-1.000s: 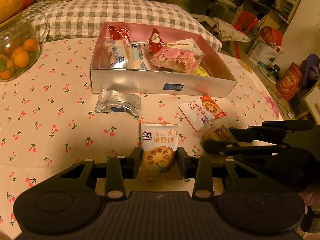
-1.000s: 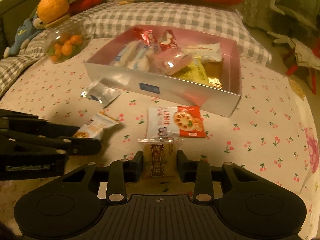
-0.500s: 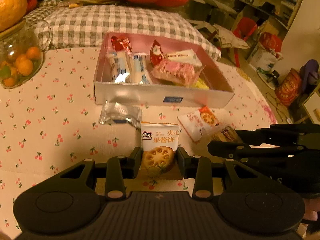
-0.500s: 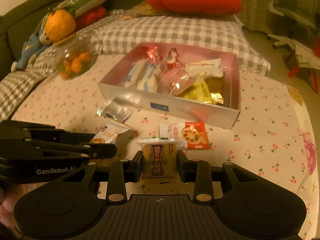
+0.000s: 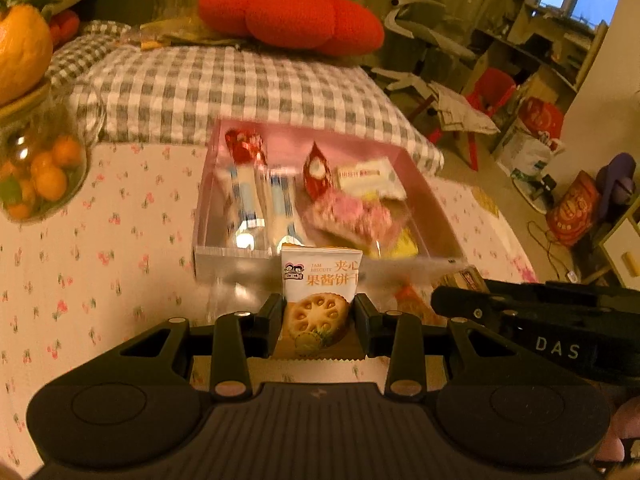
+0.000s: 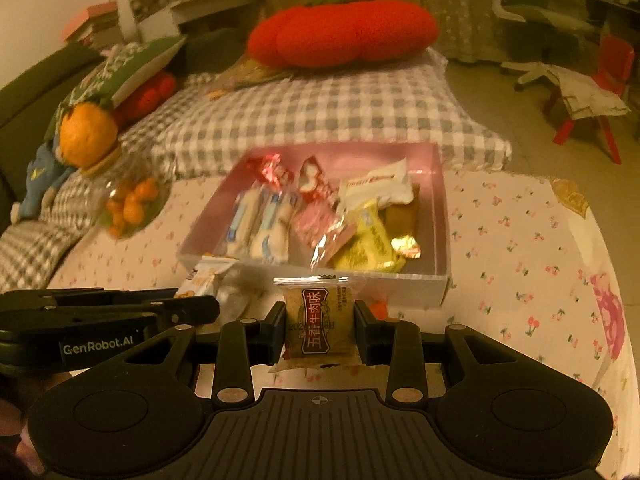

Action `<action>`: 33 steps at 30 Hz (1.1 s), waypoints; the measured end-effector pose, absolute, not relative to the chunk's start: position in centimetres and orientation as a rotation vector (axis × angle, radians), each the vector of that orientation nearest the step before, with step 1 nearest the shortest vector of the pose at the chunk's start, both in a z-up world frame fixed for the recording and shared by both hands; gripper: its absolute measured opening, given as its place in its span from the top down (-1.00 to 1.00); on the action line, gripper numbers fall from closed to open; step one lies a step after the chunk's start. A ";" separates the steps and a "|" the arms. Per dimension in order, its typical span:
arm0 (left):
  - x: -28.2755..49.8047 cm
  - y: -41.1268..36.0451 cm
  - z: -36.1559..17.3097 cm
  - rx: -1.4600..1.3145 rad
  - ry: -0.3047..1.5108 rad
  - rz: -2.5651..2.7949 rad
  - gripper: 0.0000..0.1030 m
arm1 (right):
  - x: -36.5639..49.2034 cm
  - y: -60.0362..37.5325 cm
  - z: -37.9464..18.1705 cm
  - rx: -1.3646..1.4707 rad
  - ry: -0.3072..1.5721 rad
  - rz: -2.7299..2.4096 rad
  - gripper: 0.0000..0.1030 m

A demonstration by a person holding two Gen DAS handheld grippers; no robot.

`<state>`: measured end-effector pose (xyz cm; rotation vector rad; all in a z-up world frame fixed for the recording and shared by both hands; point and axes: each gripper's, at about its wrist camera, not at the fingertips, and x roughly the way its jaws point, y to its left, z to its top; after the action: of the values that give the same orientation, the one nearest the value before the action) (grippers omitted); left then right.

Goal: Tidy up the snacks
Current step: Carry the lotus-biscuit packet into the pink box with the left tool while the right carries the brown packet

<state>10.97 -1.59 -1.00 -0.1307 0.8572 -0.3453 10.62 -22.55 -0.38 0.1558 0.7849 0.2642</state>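
My left gripper [image 5: 318,314] is shut on a white jam biscuit packet [image 5: 320,280] and holds it above the table, just in front of the near wall of the silver snack box [image 5: 240,260]. My right gripper [image 6: 319,326] is shut on a tan beef snack packet [image 6: 318,322], also raised near the box [image 6: 438,280]. The box has a pink inside and holds several wrapped snacks. The right gripper shows at the right of the left wrist view [image 5: 520,312]; the left gripper shows at the left of the right wrist view [image 6: 120,312].
A glass jar of small oranges [image 5: 36,176] stands at the left on the cherry-print tablecloth [image 5: 100,260]. A checked cushion [image 5: 240,88] and a red plush [image 5: 288,16] lie behind the box. An orange packet [image 6: 378,308] lies on the cloth by the box.
Both grippers have risen and moved forward toward the box with their packets still held. The box now looks closer, and the loose packets on the cloth are mostly hidden below.
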 end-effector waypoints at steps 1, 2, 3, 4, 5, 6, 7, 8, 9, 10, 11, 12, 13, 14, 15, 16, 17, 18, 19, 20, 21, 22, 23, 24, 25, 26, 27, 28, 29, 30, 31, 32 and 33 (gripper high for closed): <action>11.5 -1.7 -0.8 -0.128 0.849 -0.341 0.33 | 11.0 -22.7 -0.1 0.161 0.778 0.257 0.35; 12.0 -1.7 -0.7 -0.125 0.843 -0.338 0.33 | 11.4 -22.8 0.1 0.163 0.770 0.249 0.35; 12.5 -1.8 -0.5 -0.123 0.836 -0.335 0.33 | 11.9 -22.9 0.3 0.165 0.760 0.242 0.35; 13.2 -1.9 -0.3 -0.121 0.828 -0.333 0.33 | 12.4 -23.0 0.6 0.166 0.748 0.233 0.35; 13.7 -2.0 -0.2 -0.119 0.822 -0.332 0.33 | 12.9 -23.1 0.8 0.168 0.739 0.227 0.35; 14.5 -2.2 -0.1 -0.118 0.818 -0.328 0.33 | 13.4 -23.2 1.0 0.171 0.731 0.220 0.35; 15.1 -2.3 -0.1 -0.114 0.815 -0.322 0.33 | 14.0 -23.4 1.1 0.175 0.726 0.211 0.35; 15.6 -2.3 -0.1 -0.111 0.812 -0.317 0.33 | 14.6 -23.5 1.2 0.178 0.722 0.202 0.35; 16.2 -2.5 0.0 -0.108 0.806 -0.313 0.33 | 15.3 -23.6 1.2 0.181 0.719 0.193 0.35; 16.9 -2.7 0.0 -0.104 0.799 -0.308 0.33 | 15.8 -23.8 1.2 0.183 0.717 0.187 0.35; 17.5 -2.8 0.0 -0.100 0.793 -0.306 0.33 | 16.5 -23.9 1.2 0.187 0.715 0.180 0.35; 18.0 -2.9 -0.1 -0.094 0.789 -0.304 0.33 | 16.9 -24.0 1.1 0.191 0.714 0.175 0.35; 18.5 -3.1 -0.2 -0.088 0.787 -0.304 0.33 | 17.6 -24.1 1.0 0.197 0.713 0.170 0.35; 19.1 -3.3 -0.3 -0.082 0.786 -0.302 0.33 | 18.0 -24.3 0.8 0.201 0.712 0.166 0.35; 19.6 -3.4 -0.4 -0.078 0.785 -0.300 0.33 | 18.6 -24.4 0.7 0.204 0.714 0.162 0.35; 20.1 -3.5 -0.6 -0.075 0.783 -0.297 0.33 | 19.1 -24.5 0.4 0.205 0.715 0.157 0.35; 20.5 -3.5 -0.8 -0.072 0.782 -0.296 0.33 | 19.5 -24.5 0.2 0.203 0.717 0.153 0.35; 21.0 -3.7 -1.0 -0.068 0.783 -0.295 0.33 | 19.9 -24.5 0.0 0.198 0.719 0.150 0.35; 21.5 -3.9 -1.3 -0.064 0.786 -0.290 0.33 | 20.3 -24.4 -0.2 0.189 0.722 0.147 0.35; 22.0 -4.0 -1.5 -0.060 0.790 -0.287 0.33 | 20.7 -24.4 -0.4 0.182 0.724 0.143 0.35; 22.2 -4.0 -1.6 -0.058 0.794 -0.285 0.33 | 21.0 -24.4 -0.6 0.177 0.726 0.141 0.35; 22.6 -4.2 -1.9 -0.052 0.799 -0.281 0.33 | 21.4 -24.4 -0.9 0.173 0.728 0.140 0.35; 22.9 -4.3 -2.0 -0.046 0.802 -0.278 0.33 | 21.7 -24.4 -1.1 0.170 0.728 0.138 0.35; 23.2 -4.5 -2.3 -0.038 0.805 -0.277 0.33 | 22.0 -24.4 -1.3 0.166 0.729 0.135 0.35; 23.4 -4.7 -2.5 -0.035 0.807 -0.275 0.33 | 22.3 -24.4 -1.5 0.162 0.731 0.133 0.35; 23.5 -4.7 -2.6 -0.035 0.812 -0.274 0.33 | 22.6 -24.4 -1.7 0.156 0.732 0.133 0.35; 23.7 -4.9 -2.9 -0.033 0.818 -0.276 0.33 | 22.8 -24.3 -1.8 0.152 0.734 0.133 0.35; 23.8 -5.1 -3.0 -0.029 0.819 -0.275 0.33 | 23.0 -24.3 -2.0 0.145 0.736 0.134 0.35; 23.9 -5.4 -3.2 -0.020 0.819 -0.274 0.33 | 23.1 -24.2 -2.2 0.139 0.738 0.135 0.35; 24.0 -5.5 -3.2 -0.014 0.817 -0.273 0.32 | 23.3 -24.2 -2.4 0.133 0.741 0.136 0.34; 24.0 -5.7 -3.3 -0.009 0.814 -0.274 0.32 | 23.4 -24.1 -2.6 0.126 0.743 0.136 0.34; 24.1 -5.9 -3.3 -0.005 0.812 -0.276 0.33 | 23.5 -24.0 -2.8 0.120 0.746 0.136 0.34; 24.3 -5.9 -3.4 -0.003 0.812 -0.278 0.32 | 23.6 -24.0 -3.0 0.115 0.749 0.135 0.34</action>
<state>24.26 -5.85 -3.37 -0.0030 0.8117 -0.2776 23.58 -23.95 -2.99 0.1153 0.7485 0.1352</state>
